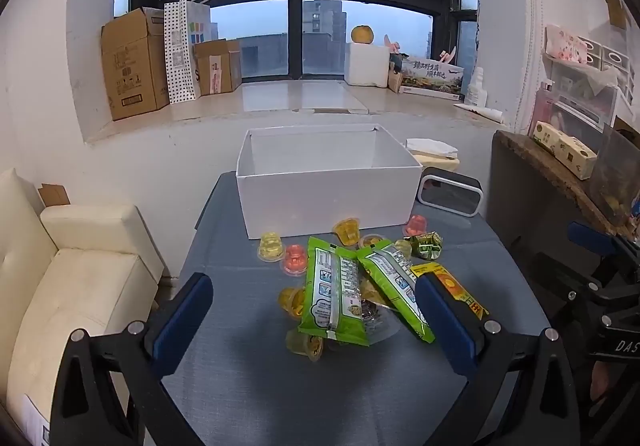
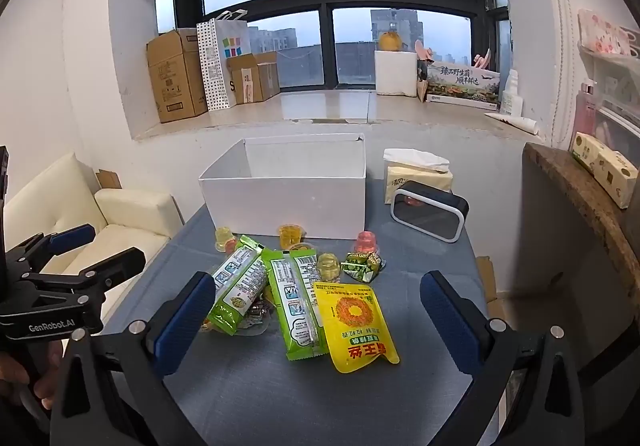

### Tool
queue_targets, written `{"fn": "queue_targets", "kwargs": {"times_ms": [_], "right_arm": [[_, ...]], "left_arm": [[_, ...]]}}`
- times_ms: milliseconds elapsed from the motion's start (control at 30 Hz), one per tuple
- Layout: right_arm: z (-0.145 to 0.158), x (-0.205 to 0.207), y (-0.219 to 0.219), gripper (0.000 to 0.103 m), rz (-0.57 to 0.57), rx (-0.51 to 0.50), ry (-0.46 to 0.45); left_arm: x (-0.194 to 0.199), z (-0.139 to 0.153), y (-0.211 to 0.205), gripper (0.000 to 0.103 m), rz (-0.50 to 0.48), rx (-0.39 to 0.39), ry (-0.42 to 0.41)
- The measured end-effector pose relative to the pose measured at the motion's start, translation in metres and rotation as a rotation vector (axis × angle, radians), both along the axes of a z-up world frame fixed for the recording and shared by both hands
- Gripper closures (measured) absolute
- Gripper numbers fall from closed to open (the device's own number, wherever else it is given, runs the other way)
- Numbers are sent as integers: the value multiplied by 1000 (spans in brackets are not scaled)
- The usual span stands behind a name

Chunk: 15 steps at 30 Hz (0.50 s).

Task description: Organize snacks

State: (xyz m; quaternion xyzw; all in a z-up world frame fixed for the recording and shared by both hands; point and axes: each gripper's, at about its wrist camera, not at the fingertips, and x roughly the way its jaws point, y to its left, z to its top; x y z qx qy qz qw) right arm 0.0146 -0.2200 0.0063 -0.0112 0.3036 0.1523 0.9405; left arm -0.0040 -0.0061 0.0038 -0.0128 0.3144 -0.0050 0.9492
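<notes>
An open white box (image 1: pixel 326 202) (image 2: pixel 288 202) stands at the far side of the grey table (image 1: pixel 280 386) (image 2: pixel 288 398); its inside floor is hidden. In front of it lies a snack pile: two green packets (image 1: pixel 334 294) (image 2: pixel 298 306), a yellow packet (image 2: pixel 354 326) (image 1: pixel 452 286), several jelly cups (image 1: pixel 272 246) (image 2: pixel 366 242) and small green wrapped pieces (image 1: pixel 428 244) (image 2: pixel 362 266). My left gripper (image 1: pixel 314 310) is open above the pile, empty. My right gripper (image 2: pixel 318 306) is open above the packets, empty.
A black-and-white clock (image 1: pixel 450 192) (image 2: pixel 430 210) and a tissue pack (image 2: pixel 418 172) sit right of the box. A cream sofa (image 1: pixel 76 274) is at the left, a dark wooden counter (image 2: pixel 580 198) at the right. Cardboard boxes (image 1: pixel 134 62) line the window sill.
</notes>
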Motion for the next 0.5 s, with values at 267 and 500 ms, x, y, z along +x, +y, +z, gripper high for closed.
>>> {"fn": "queue_targets", "kwargs": {"times_ms": [267, 500], "right_arm": [[-2, 1, -3, 0, -5, 8, 5], [-3, 1, -4, 0, -7, 3, 9]], "left_arm": [[1, -2, -1, 0, -2, -1, 5], [2, -1, -1, 0, -4, -2, 10]]}}
